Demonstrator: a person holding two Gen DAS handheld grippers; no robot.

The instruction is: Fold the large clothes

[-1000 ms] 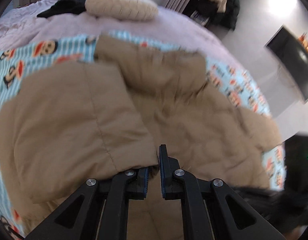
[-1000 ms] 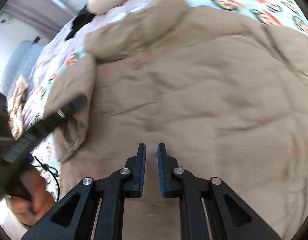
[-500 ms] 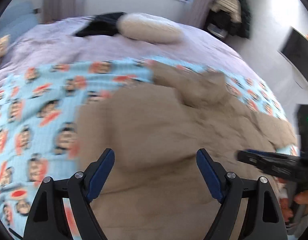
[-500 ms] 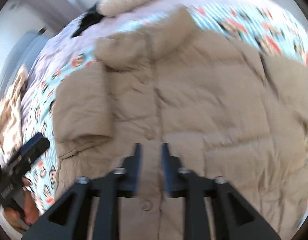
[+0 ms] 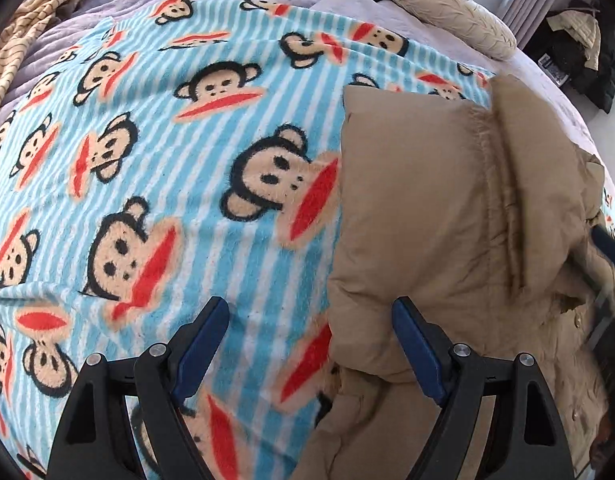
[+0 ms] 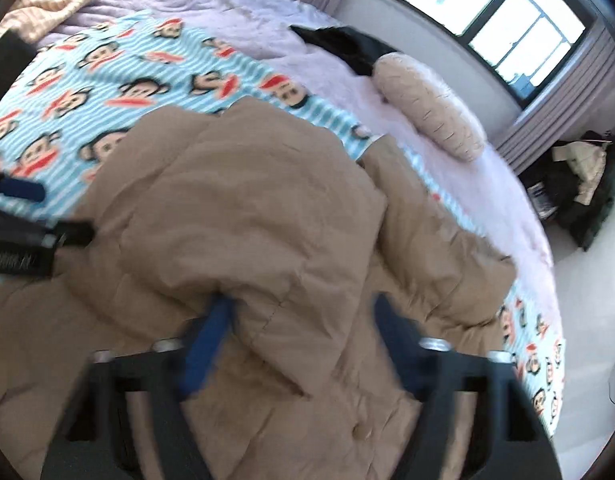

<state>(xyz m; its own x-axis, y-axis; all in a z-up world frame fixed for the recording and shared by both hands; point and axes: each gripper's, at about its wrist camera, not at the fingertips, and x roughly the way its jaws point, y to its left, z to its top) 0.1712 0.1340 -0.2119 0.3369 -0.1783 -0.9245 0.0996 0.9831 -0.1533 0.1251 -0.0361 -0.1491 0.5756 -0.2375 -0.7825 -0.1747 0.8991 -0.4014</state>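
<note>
The left gripper (image 5: 309, 344) hung wide open, empty, above the tan jacket's (image 5: 447, 216) left edge on the monkey blanket (image 5: 147, 168). Only the blurred right view showed the right gripper (image 6: 303, 332), closing, seemingly around a jacket fold; bare blanket lay left.

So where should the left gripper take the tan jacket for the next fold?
Probably the folded side edge of the tan jacket, from the blanket side: that edge lies exposed and raised, right by the open left gripper.
</note>
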